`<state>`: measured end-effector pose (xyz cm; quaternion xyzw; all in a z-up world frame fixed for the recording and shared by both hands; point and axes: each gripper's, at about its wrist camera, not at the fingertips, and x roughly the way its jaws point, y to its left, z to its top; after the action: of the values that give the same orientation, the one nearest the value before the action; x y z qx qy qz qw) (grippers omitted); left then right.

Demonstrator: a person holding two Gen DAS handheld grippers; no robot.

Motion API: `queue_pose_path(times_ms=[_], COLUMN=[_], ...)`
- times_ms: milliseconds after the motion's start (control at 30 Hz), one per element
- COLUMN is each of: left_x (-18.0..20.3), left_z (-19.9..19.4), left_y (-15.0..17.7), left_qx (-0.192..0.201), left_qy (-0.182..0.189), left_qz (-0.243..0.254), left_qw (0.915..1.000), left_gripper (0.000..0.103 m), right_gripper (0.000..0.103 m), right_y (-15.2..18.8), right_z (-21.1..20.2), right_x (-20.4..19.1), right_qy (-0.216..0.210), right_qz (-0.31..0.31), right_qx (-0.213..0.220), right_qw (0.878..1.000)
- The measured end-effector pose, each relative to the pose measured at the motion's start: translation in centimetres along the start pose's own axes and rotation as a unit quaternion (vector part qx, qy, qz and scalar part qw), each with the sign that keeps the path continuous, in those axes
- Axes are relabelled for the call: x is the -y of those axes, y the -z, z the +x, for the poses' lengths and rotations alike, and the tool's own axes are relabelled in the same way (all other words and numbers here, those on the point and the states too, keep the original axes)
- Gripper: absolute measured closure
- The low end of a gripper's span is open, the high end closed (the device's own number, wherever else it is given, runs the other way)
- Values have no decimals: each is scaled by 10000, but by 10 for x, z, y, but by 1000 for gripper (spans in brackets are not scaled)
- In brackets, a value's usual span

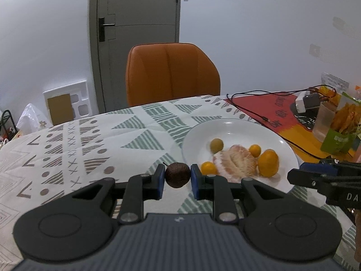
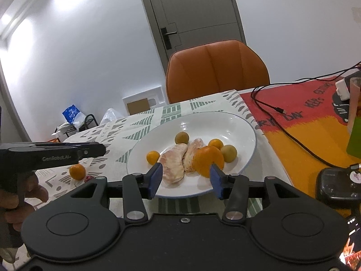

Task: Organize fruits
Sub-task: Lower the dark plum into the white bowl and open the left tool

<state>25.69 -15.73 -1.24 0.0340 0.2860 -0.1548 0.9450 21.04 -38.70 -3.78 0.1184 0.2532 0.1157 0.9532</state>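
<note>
The left tool (image 1: 177, 180) is pinching one rough, dark, round fruit (image 1: 177, 175), while the right tool (image 2: 185, 179) is hanging open before the glossy white plate (image 2: 243, 133) carrying two peeled segments (image 2: 174, 166).

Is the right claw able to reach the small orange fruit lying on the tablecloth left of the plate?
Probably not directly: the left claw hangs just over that fruit, while the right claw is open over the plate.
</note>
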Motion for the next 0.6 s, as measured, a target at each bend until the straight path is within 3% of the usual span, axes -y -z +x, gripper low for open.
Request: queue_pose_path(times_ms=[233,600], left_x=[20,44], left_z=[6,-1], left_y=[-7,-28], left_qx=[-10,310], left_qy=[144,372], left_qz=[185,355], left_qw=[9997,9982], left_gripper=[80,79], right_gripper=[56,55], right_y=[1,-2], right_z=[-9,-25], right_x=[2,9], right_qy=[17,88], right_qz=[22,112], right_qx=[84,269], right_qw=[10000,9995])
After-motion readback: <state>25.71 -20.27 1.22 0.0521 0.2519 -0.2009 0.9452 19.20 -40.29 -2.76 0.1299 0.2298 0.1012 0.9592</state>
